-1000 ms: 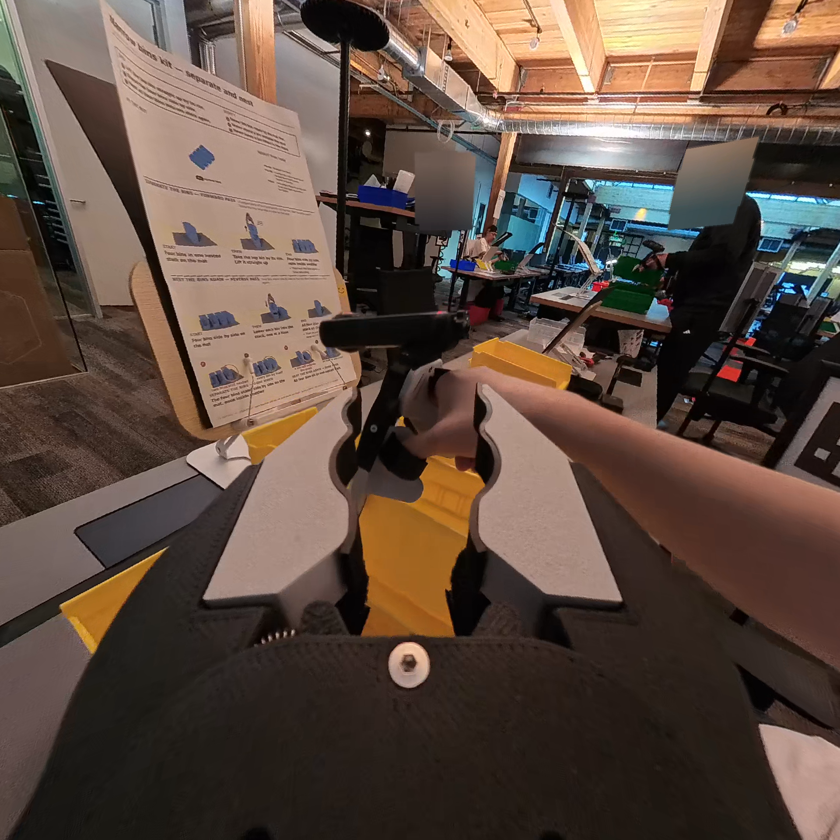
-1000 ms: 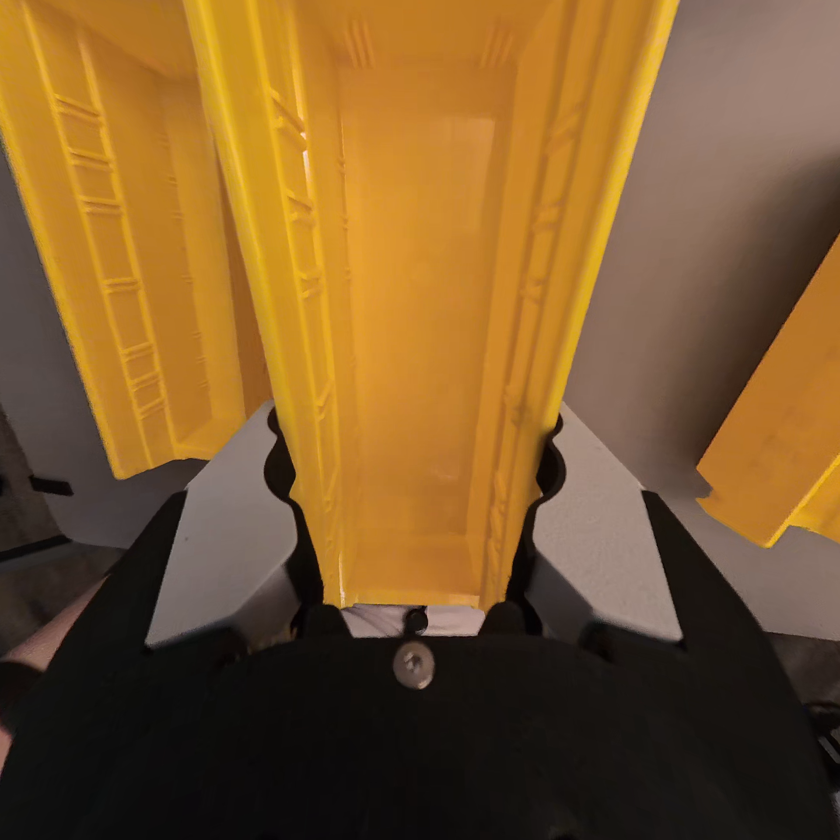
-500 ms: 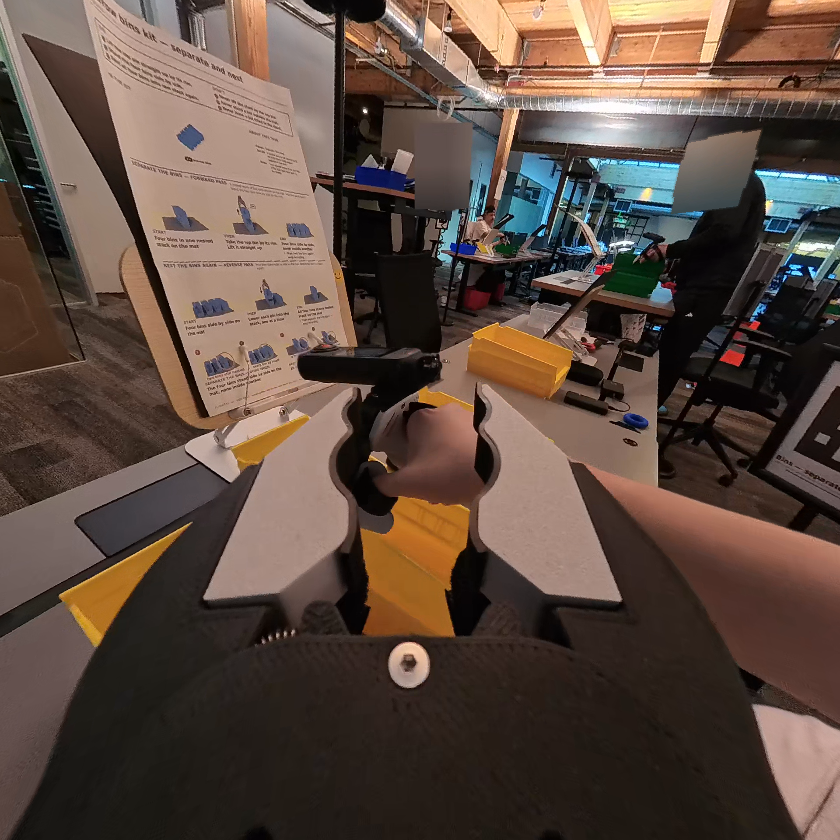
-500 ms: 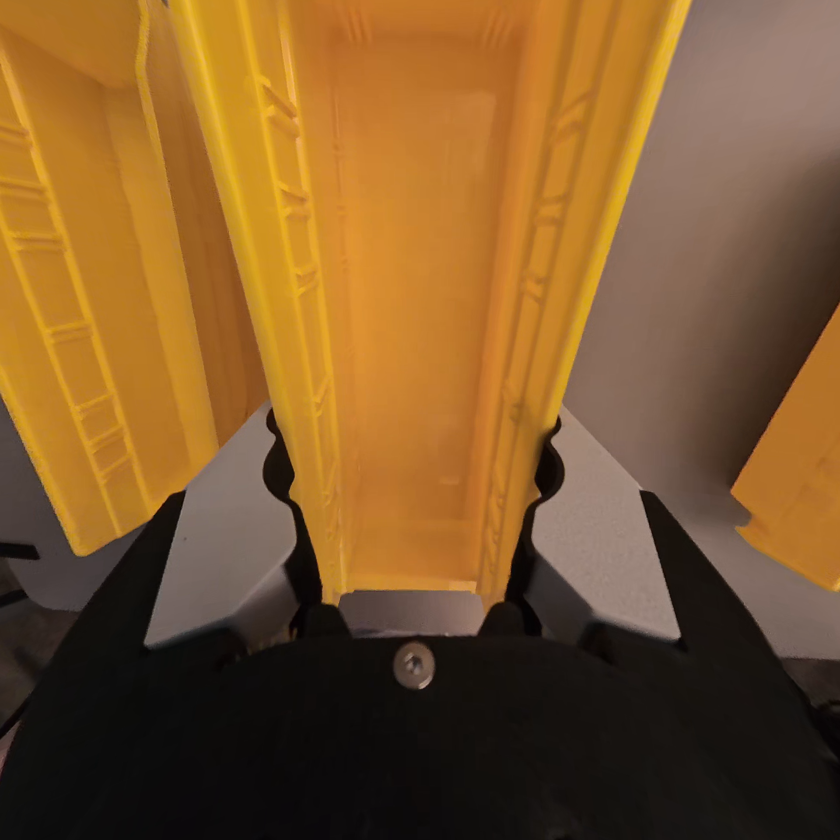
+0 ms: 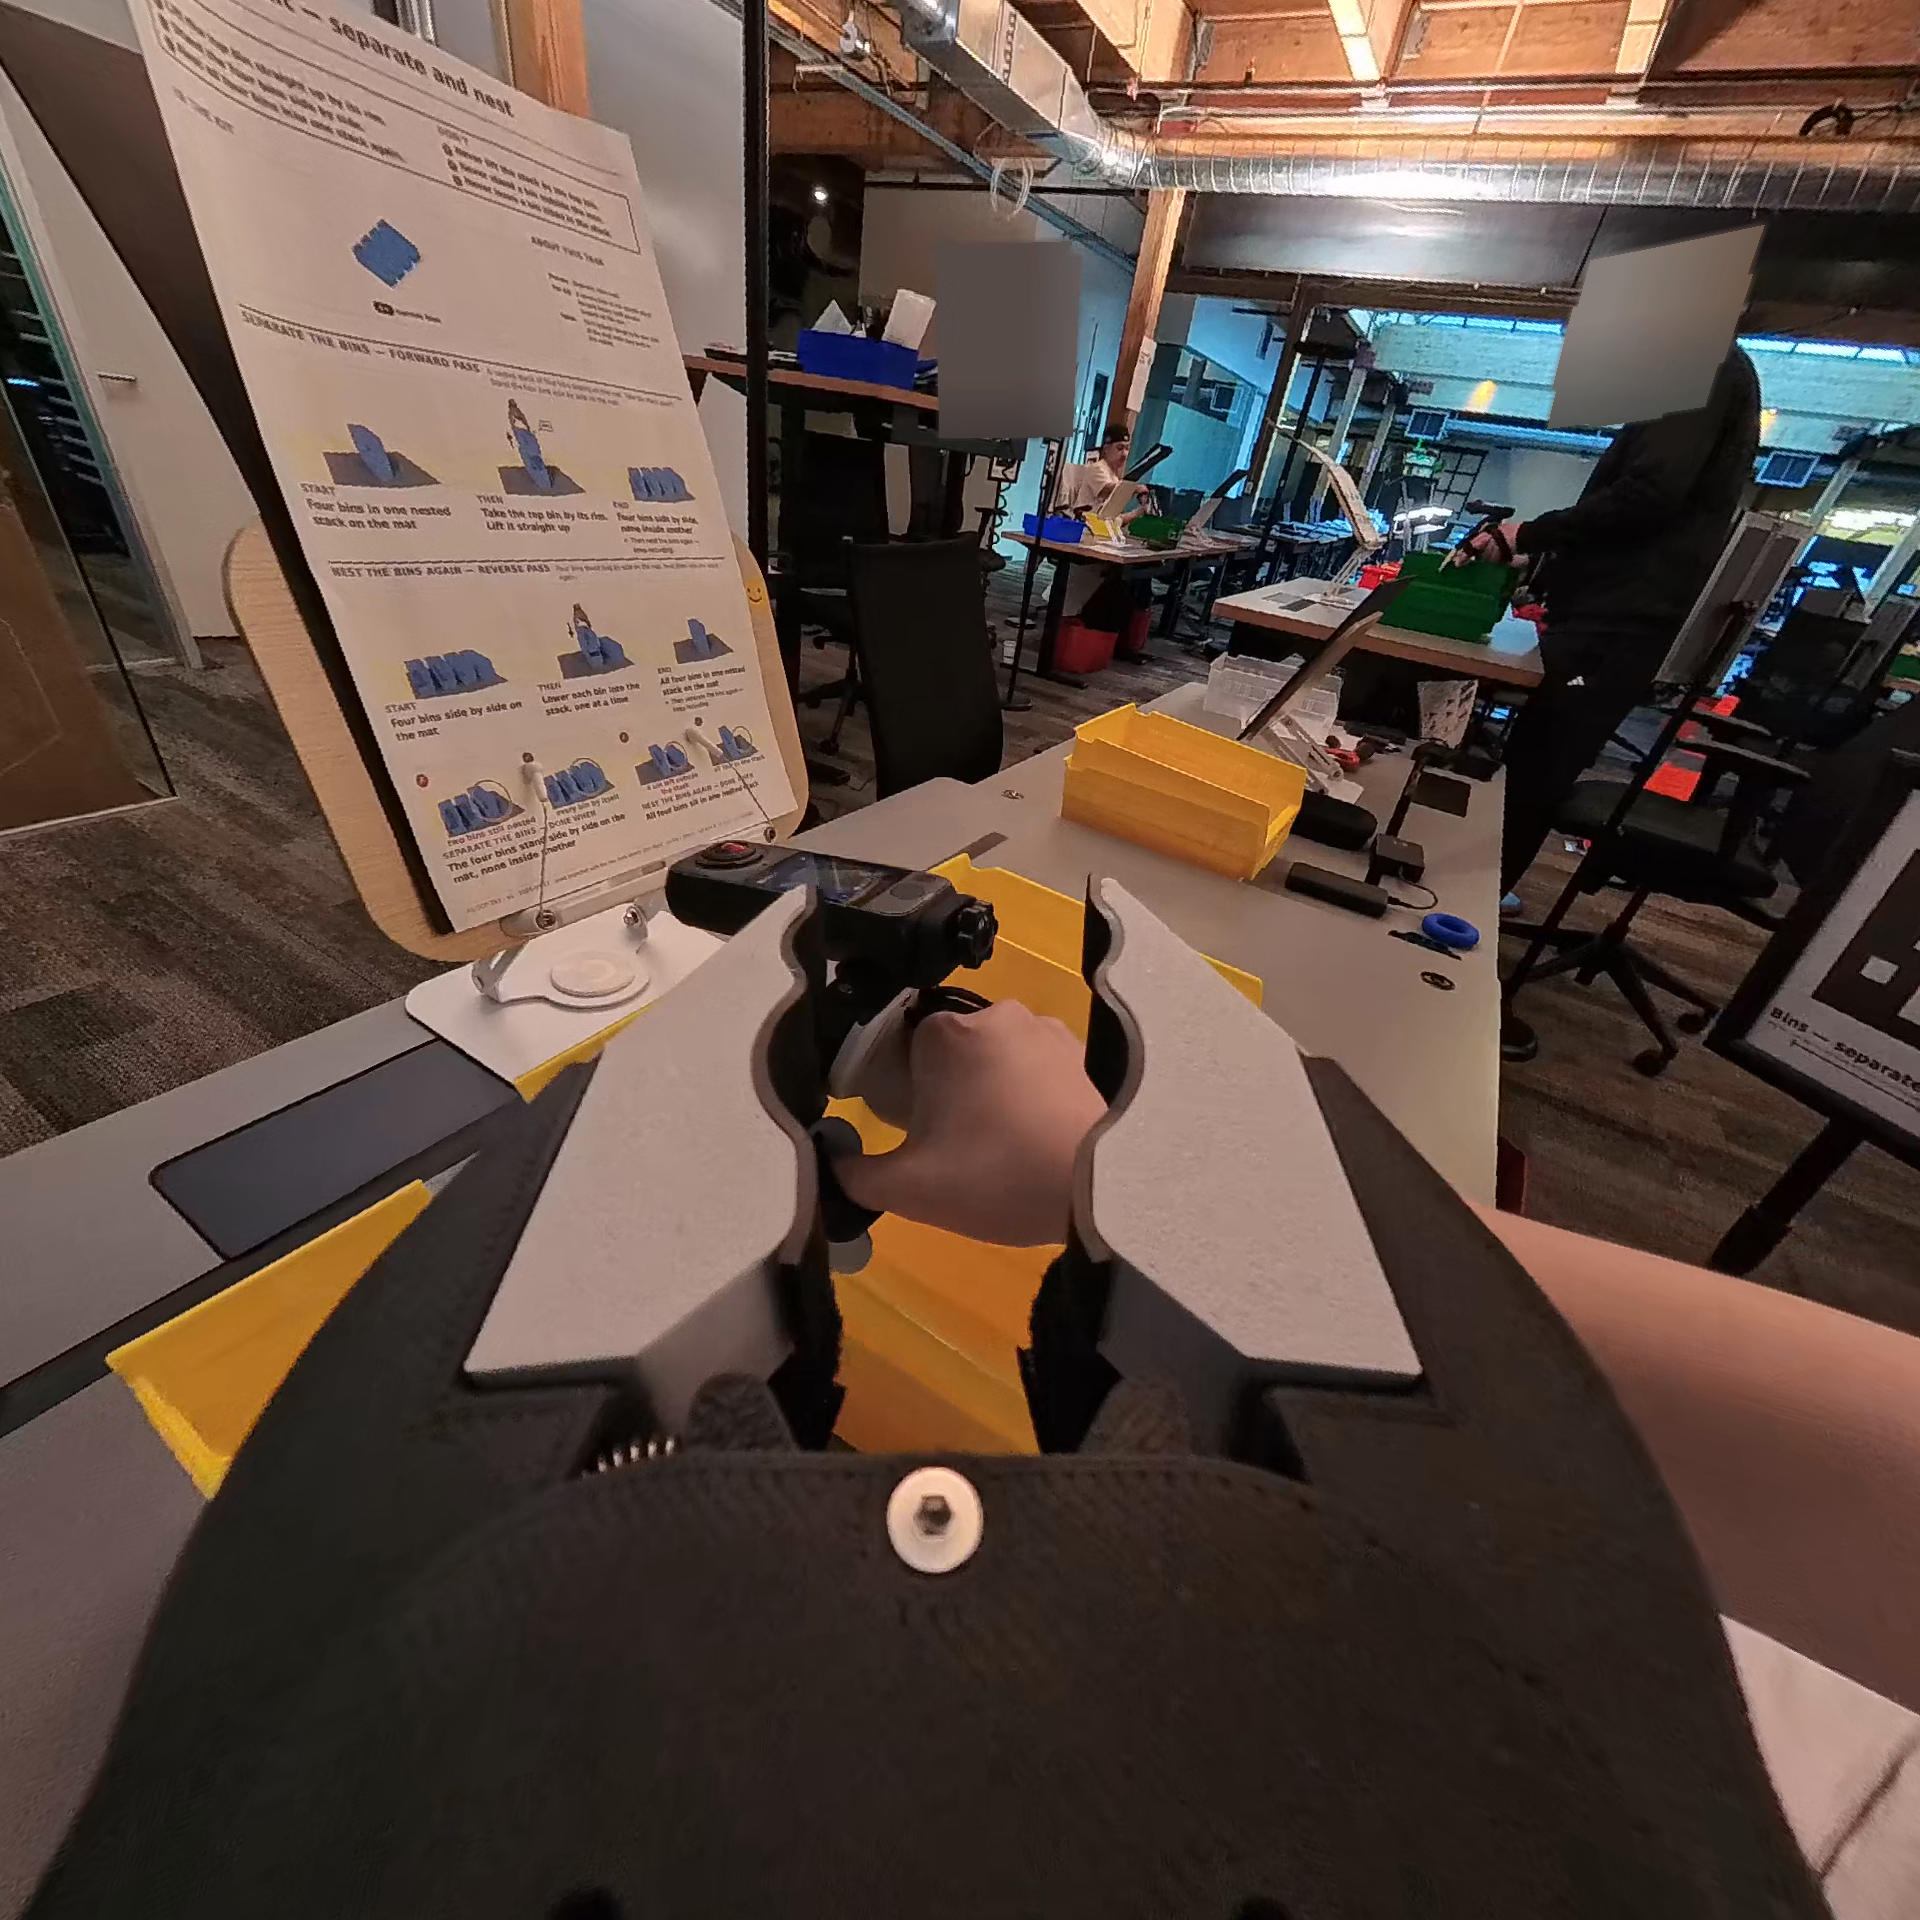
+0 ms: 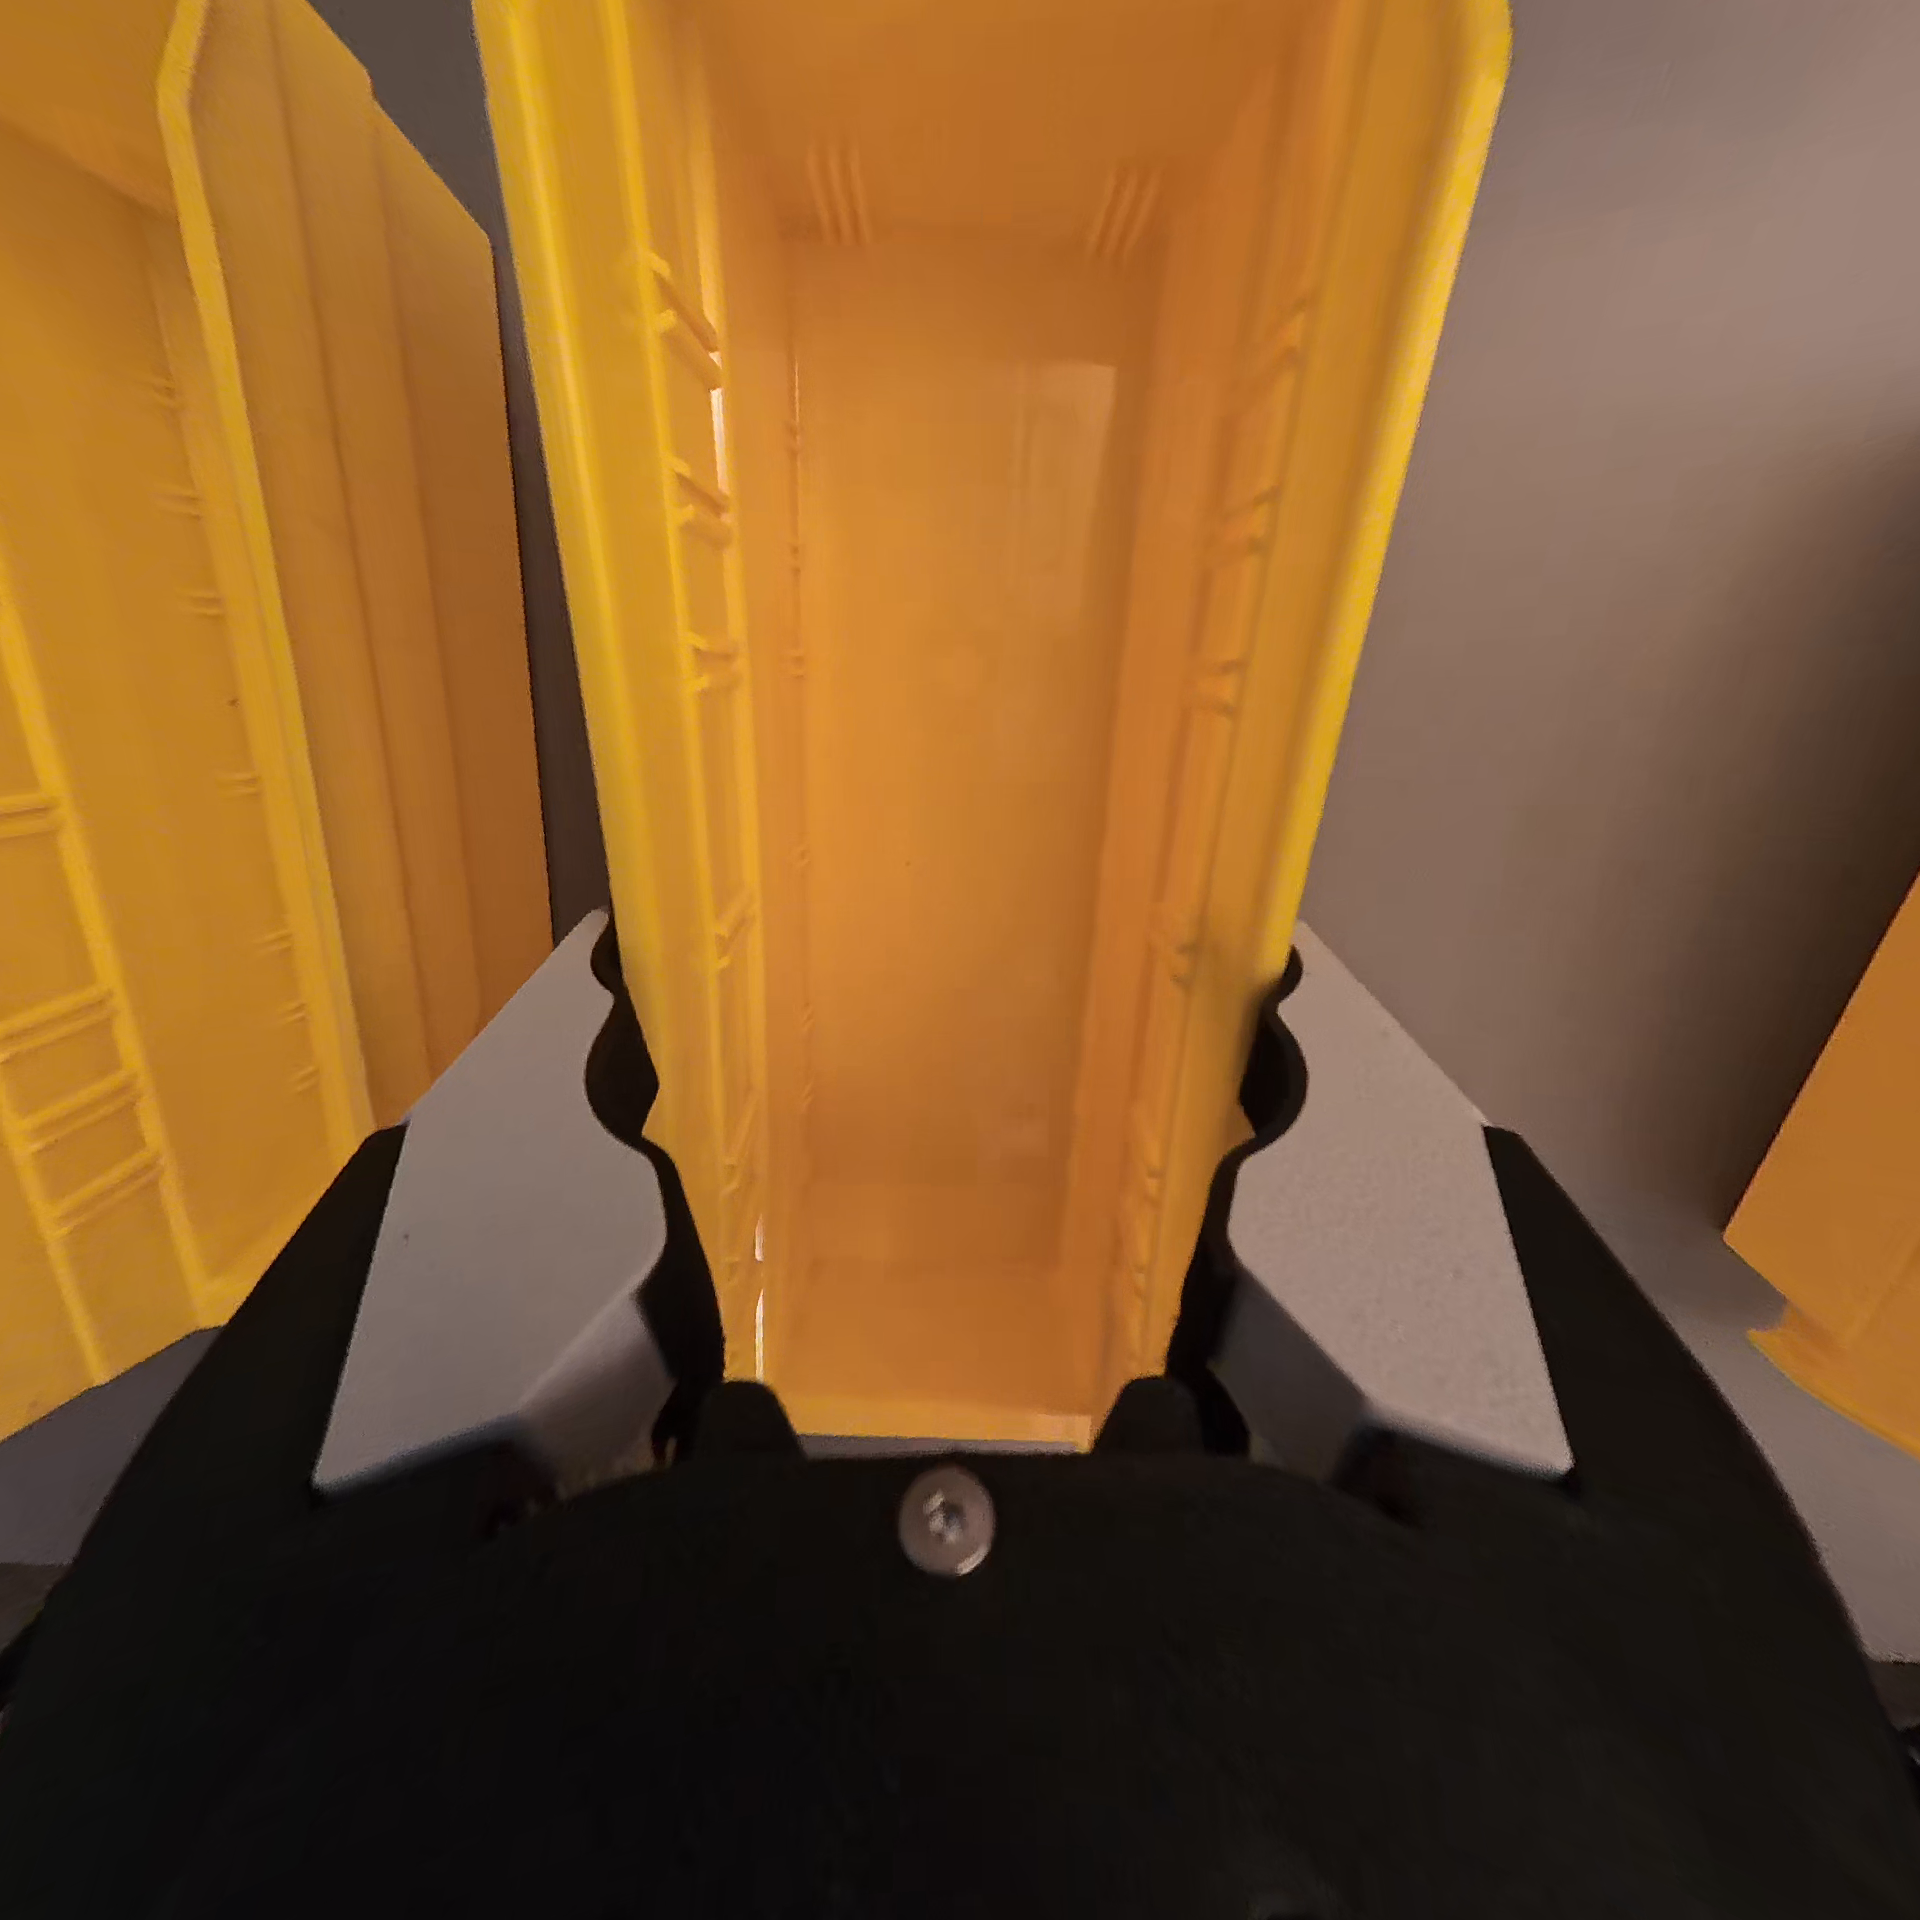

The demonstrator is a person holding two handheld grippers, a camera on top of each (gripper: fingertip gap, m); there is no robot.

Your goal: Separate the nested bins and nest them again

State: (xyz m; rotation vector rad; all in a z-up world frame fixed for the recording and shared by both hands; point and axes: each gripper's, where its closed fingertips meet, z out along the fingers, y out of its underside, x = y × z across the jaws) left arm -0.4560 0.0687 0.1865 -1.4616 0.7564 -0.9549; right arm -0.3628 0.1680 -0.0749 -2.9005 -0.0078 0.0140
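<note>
Straddling the middle yellow bin (image 6: 956,727), your right gripper (image 6: 951,997) grips its side walls; your left gripper (image 5: 940,935) hangs part-open, holding nothing.

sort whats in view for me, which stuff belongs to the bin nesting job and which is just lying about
Job:
right gripper around a yellow bin
yellow bin beside it
third yellow bin
left gripper, nothing in it
instruction sheet

Lying about:
yellow bin stack
blue ring
black box
green bins
</note>
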